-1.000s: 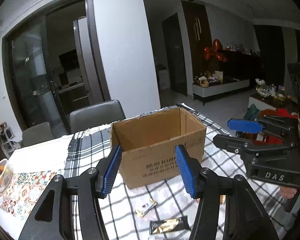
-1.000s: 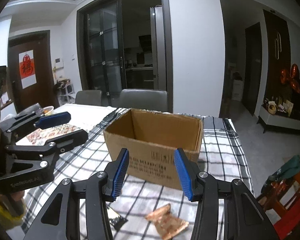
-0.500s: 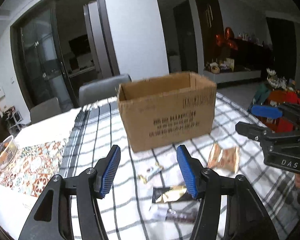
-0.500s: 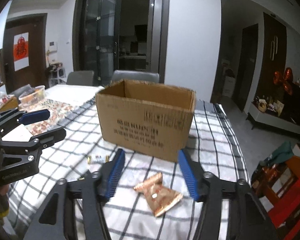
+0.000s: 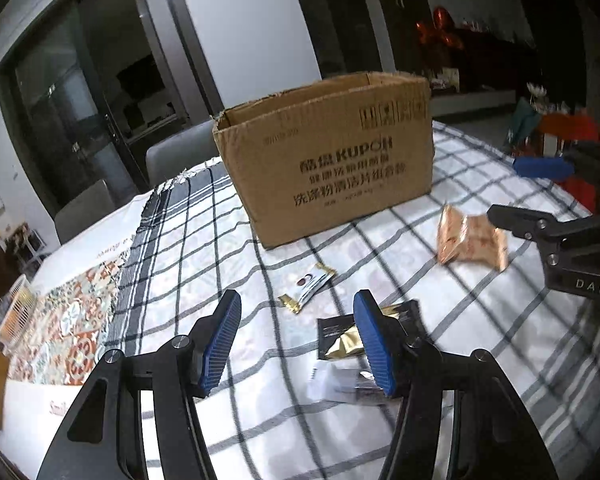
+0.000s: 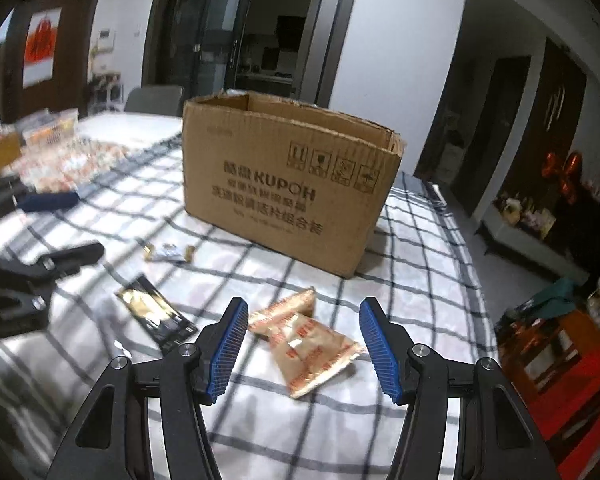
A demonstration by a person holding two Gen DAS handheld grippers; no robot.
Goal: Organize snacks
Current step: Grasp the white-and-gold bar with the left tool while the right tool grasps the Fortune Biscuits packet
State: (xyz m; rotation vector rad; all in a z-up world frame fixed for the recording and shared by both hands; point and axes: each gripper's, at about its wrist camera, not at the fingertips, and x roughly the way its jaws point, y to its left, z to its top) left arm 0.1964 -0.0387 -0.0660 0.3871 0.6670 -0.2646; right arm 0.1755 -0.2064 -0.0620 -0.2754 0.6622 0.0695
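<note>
An open cardboard box point(image 5: 332, 156) stands on the checked tablecloth; it also shows in the right wrist view point(image 6: 284, 184). In front of it lie an orange snack pack point(image 6: 304, 336) point(image 5: 470, 242), a black-and-gold packet point(image 5: 340, 338) point(image 6: 156, 314), a small white-and-gold sachet point(image 5: 310, 286) point(image 6: 170, 252) and a white-and-dark wrapper point(image 5: 340, 384). My left gripper point(image 5: 298, 344) is open and empty, low over the black-and-gold packet. My right gripper point(image 6: 304, 344) is open and empty, its jaws either side of the orange pack, above it.
A patterned runner point(image 5: 72, 332) and a white basket point(image 5: 16, 312) lie at the table's left end. Grey chairs point(image 5: 180, 156) stand behind the table. A red item point(image 6: 560, 364) sits off the table's right edge.
Both grippers have dropped lower and come closer to the tablecloth and the snack packets. The box now rises above the jaws. Both stay open.
</note>
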